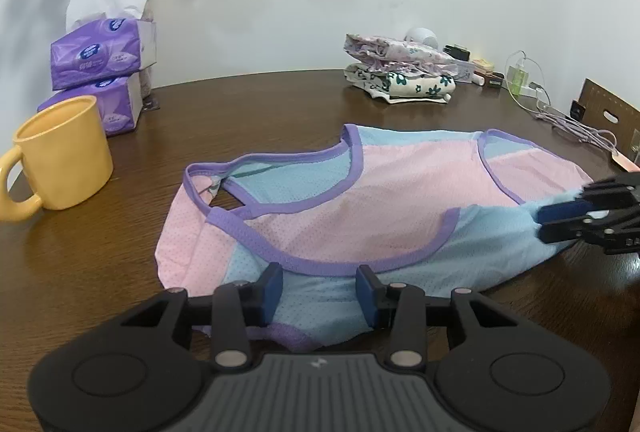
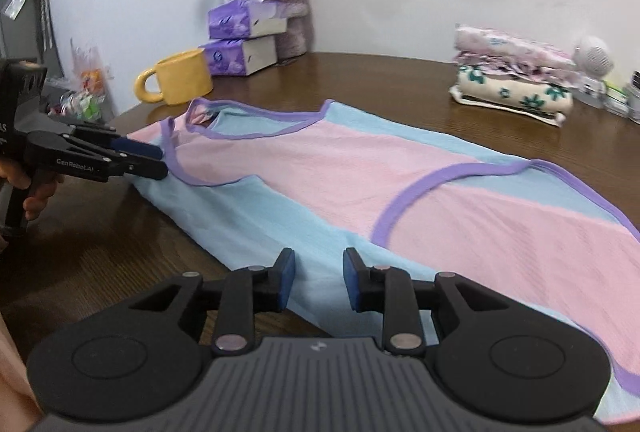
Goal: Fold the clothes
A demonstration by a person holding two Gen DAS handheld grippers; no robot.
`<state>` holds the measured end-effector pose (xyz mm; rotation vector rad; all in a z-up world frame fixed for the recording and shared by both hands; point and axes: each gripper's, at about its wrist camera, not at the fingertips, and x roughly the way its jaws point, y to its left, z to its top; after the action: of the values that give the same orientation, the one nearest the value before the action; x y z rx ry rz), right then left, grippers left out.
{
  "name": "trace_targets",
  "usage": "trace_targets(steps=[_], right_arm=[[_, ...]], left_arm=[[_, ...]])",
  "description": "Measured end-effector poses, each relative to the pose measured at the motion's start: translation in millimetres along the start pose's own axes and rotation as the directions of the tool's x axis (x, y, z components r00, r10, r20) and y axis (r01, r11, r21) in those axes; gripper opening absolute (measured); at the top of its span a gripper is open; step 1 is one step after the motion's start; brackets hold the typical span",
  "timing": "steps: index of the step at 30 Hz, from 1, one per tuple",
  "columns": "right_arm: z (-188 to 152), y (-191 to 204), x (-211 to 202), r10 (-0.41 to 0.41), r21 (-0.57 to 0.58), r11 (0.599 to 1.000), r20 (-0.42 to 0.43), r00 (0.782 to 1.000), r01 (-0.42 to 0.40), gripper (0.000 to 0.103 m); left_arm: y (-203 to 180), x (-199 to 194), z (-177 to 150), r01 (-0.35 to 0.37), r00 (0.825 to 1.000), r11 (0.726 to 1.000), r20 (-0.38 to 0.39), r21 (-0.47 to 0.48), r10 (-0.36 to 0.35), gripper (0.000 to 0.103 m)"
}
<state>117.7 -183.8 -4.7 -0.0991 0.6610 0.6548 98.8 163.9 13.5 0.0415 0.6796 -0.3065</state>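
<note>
Vest (image 1: 360, 192) pink, pale blue (purple trim); mug (image 1: 64, 156) yellow; table (image 1: 248, 112) dark brown.

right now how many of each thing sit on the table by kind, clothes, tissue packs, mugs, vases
spread garment: 1
folded clothes in the stack: at least 2
purple tissue packs: 2
yellow mug: 1
vase of flowers: 1
total: at least 7, small clutter by the wall not counted

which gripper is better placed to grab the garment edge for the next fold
Probably the left gripper: its open jaws straddle the near blue hem of the pink, blue and purple mesh vest. The right gripper is open too, over plain blue cloth.
</note>
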Motion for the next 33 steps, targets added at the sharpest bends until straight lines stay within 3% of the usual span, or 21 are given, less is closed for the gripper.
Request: trace_targets(steps=[2,6,8,9,11,13,15,21,29,33], right_arm=[[-3,-9,-14,-0.029,0.027,0.999,0.027,0.999,0.029,0.026],[-11,-29,-35,-0.138,0.078,0.988,0.035,0.99,0.135,0.026],[-16,-38,-44,-0.187,0.106,0.977,0.031,0.982,0.183,0.026],[-18,-41,-47,-0.199,0.113,0.974,0.033,0.979,0.194,0.026],[-22,-46,-51,-0.209,0.118,0.972,0.039,0.977,0.204,0.026],[-26,-50,-49,-0.215,0.11,0.971,0.026,0.976,0.211,0.026],[-30,-53,-46,-0.222,0.102,0.97,0.006,0.975,0.22,0.026],[-42,-72,-52,-0.265,0.119,0.957,-0.01,0.964,0.264,0.026],[-53,-84,-62,-0.301,0.138,0.944,-0.004,0.954,0.299,0.026],[-52,-83,-62,-0.305,0.139,0.943,-0.004,0.952,0.302,0.026]], left_arm=[[-10,-6,6,-0.003,0.999,1.0,0.036,0.008,0.003,0.042],[-50,-13,21,0.135,0.984,0.982,0.096,0.13,-0.148,0.041],[-72,-2,26,0.207,0.973,0.958,0.06,0.199,-0.223,0.038],[-83,5,27,0.236,0.967,0.945,0.038,0.226,-0.25,0.03],[-101,19,28,0.272,0.959,0.926,0.002,0.263,-0.283,0.029],[-112,33,27,0.279,0.959,0.922,-0.019,0.269,-0.284,0.028],[-113,47,24,0.253,0.967,0.935,-0.053,0.247,-0.248,0.028],[-96,44,18,0.185,0.983,0.972,-0.024,0.145,-0.184,0.025],[-101,39,12,0.14,0.99,0.984,0.0,0.113,-0.141,0.025],[-102,38,12,0.156,0.988,0.981,0.002,0.113,-0.157,0.036]])
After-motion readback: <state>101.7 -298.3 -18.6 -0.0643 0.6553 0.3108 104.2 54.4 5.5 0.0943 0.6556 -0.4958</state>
